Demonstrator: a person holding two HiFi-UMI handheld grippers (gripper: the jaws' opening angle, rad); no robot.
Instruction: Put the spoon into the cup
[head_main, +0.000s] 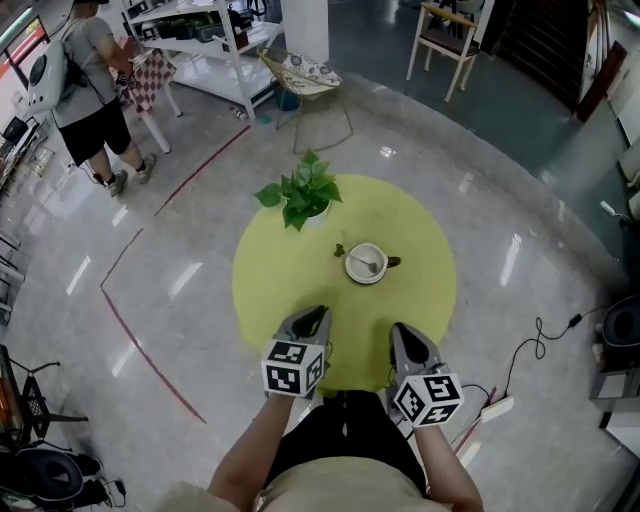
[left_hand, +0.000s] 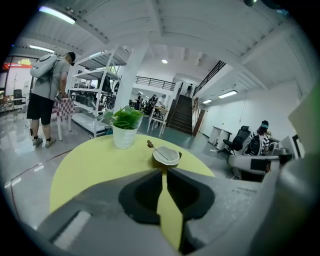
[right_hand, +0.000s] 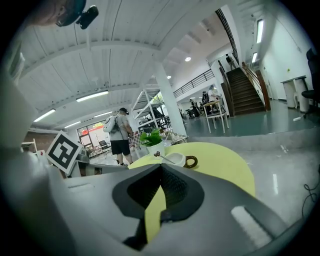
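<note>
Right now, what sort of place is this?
Probably an open-plan office or lab hall: polished floor, metal shelving racks, a staircase to an upper level, and an office chair beyond.

The head view looks steeply down from high up. The round yellow table (head_main: 290, 290) fills the middle of the frame, with floor all around it. The left gripper view and the right gripper view sit low and close at the table's near edge, looking across it. All three views share the table, the cup (head_main: 366, 263) and the potted plant (head_main: 303, 195).
</note>
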